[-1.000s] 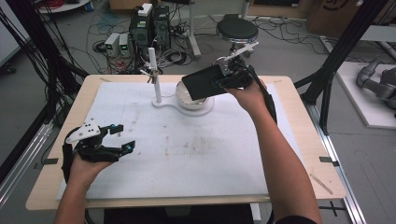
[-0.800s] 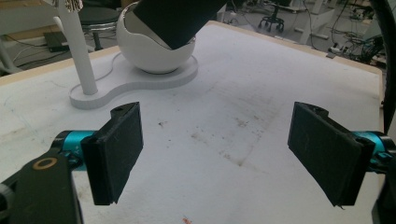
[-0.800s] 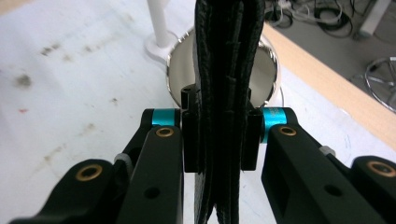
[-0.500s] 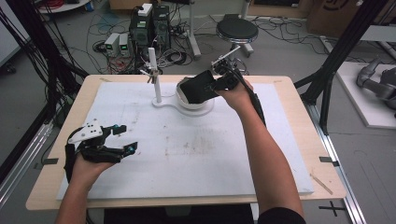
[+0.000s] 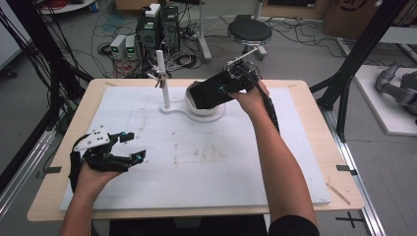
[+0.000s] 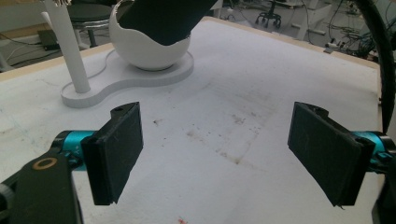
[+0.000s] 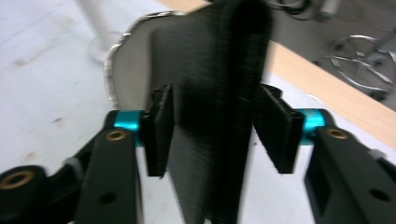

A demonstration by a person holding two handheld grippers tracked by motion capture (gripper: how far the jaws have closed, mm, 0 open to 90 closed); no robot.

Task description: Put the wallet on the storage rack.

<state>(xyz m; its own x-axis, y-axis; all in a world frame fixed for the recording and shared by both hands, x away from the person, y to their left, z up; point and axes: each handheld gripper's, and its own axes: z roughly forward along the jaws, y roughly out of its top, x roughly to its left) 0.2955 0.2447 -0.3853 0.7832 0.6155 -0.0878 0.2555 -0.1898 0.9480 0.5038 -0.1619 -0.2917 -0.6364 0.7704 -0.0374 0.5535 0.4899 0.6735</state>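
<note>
You get even, soft room light on the white table top (image 5: 196, 162) from above, with weak shadows and no harsh glare; the high view is slightly soft, the right gripper view smears the black cloth (image 7: 219, 93) with motion blur, and its background is defocused

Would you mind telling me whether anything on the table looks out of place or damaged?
The white egg-shaped bowl on its white stand has a jagged, broken-looking rim. A black cloth sticks out of it at a slant, between the right claw's just-opened jaws. The white table mat shows brownish stains mid-table.
</note>
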